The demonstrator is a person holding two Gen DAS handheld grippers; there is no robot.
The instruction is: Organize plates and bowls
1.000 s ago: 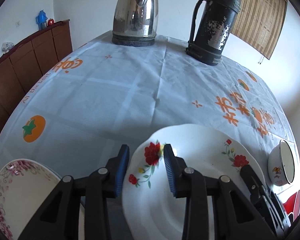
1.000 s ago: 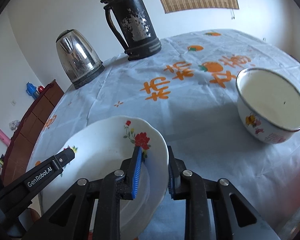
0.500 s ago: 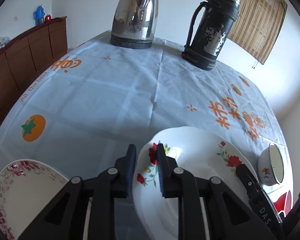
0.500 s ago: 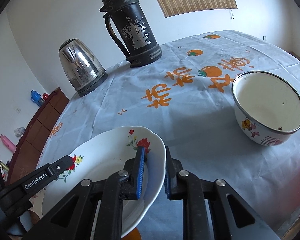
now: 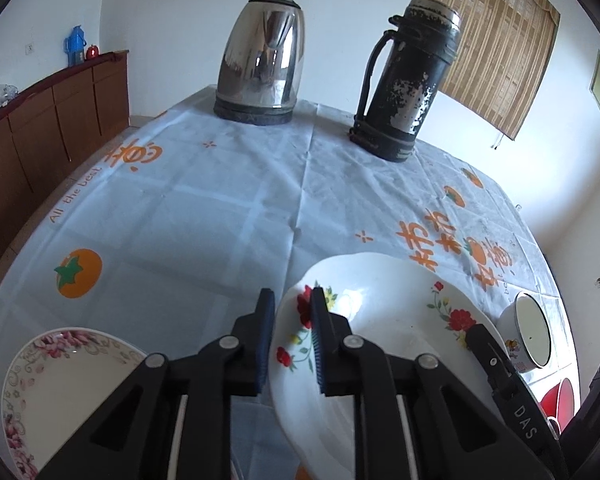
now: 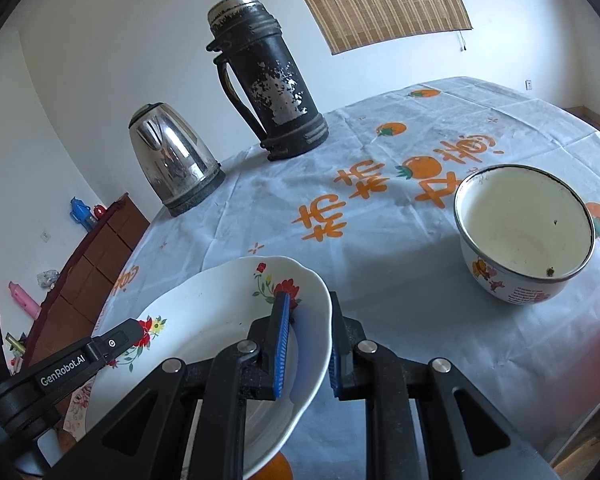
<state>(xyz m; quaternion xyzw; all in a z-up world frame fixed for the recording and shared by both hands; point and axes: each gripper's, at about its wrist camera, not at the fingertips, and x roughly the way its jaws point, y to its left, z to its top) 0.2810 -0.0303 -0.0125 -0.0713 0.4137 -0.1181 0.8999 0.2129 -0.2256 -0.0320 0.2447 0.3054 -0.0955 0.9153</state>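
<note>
Left wrist view: left gripper (image 5: 291,332) and right gripper (image 6: 306,342) fingers pinch the flowered plate (image 5: 380,320) rim on opposite edges; uneven pulls could slip it.

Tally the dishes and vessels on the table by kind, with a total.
Plates: 2, the white red-flower plate and the pink-rimmed floral plate.
Bowls: 1, the white enamel bowl with dark rim.
Kettles: 1, the steel electric kettle.
Flasks: 1, the worn black thermos flask.
Total: 5.
</note>
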